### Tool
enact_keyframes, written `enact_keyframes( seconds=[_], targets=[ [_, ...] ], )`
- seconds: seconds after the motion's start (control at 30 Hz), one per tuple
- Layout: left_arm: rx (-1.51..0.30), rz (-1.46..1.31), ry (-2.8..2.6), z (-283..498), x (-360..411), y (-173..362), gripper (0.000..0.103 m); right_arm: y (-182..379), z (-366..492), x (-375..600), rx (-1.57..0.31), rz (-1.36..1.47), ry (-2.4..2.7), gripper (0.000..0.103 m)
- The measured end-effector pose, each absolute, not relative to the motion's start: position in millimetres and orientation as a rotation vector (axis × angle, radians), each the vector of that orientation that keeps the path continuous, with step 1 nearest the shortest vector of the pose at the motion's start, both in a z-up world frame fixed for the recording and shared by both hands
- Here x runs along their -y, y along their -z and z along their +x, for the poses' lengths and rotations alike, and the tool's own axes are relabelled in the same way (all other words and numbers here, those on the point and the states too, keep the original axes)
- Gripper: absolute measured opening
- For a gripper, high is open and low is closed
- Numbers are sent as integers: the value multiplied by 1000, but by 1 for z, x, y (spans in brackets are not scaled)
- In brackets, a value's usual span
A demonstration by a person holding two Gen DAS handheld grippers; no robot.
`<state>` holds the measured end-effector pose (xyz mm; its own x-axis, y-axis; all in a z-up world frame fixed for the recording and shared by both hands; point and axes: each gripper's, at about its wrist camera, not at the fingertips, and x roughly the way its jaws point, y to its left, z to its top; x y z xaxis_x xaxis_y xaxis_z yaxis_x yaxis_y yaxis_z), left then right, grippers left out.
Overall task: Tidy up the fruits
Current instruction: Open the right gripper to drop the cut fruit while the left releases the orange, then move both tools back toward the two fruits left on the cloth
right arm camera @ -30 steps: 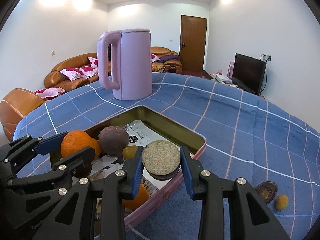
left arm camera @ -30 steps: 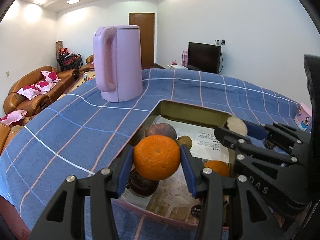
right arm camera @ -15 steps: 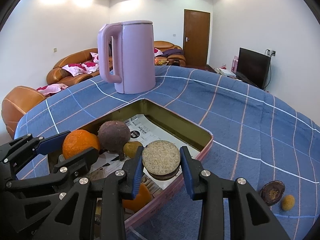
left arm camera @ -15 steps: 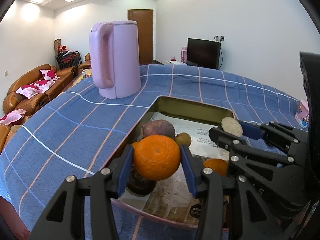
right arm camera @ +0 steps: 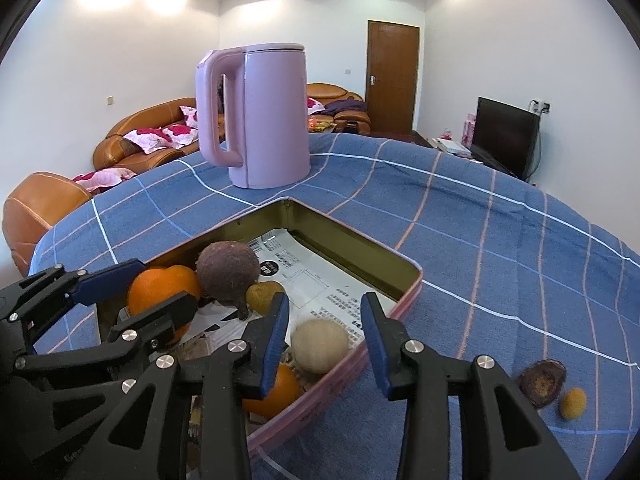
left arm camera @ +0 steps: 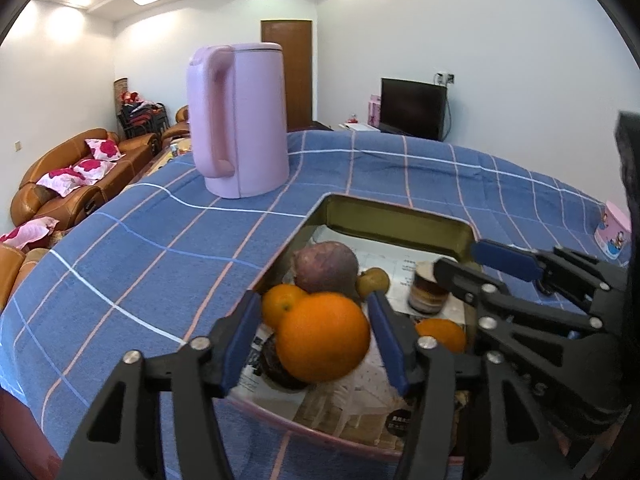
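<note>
Orange and round, the firm, smooth fruit (left arm camera: 323, 338) sits in the tin (left arm camera: 394, 222) between the freshly parted left tongs (left arm camera: 314, 338), best gripped across its middle, while the right tongs (right arm camera: 325, 338) have just parted around a pale half-fruit (right arm camera: 320, 345).

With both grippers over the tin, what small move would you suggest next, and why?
Probably lift both grippers clear. The left gripper has just opened around the orange, the right gripper around the tan round piece; both sit in the tin.
</note>
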<state>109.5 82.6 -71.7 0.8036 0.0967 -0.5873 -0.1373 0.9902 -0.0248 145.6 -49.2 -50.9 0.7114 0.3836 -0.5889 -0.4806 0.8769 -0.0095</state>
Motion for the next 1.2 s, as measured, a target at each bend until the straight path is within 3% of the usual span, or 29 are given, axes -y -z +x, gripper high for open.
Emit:
enact_keyframes(
  seconds=[0.1, 0.93, 1.07, 1.2],
  targets=[
    [-616, -56, -125, 107, -81, 71, 61, 51, 145, 54, -615, -157, -474, 49],
    [-596, 1, -108, 103, -39, 53, 67, 35, 129, 97, -568, -133, -418, 50],
    [-598, 27, -86, 107, -21, 51, 72, 35, 128, 117, -567, -123, -397, 50],
    [-591, 48, -67, 113, -3, 48, 73, 37, 127, 149, -567, -128, -337, 55]
  ],
)
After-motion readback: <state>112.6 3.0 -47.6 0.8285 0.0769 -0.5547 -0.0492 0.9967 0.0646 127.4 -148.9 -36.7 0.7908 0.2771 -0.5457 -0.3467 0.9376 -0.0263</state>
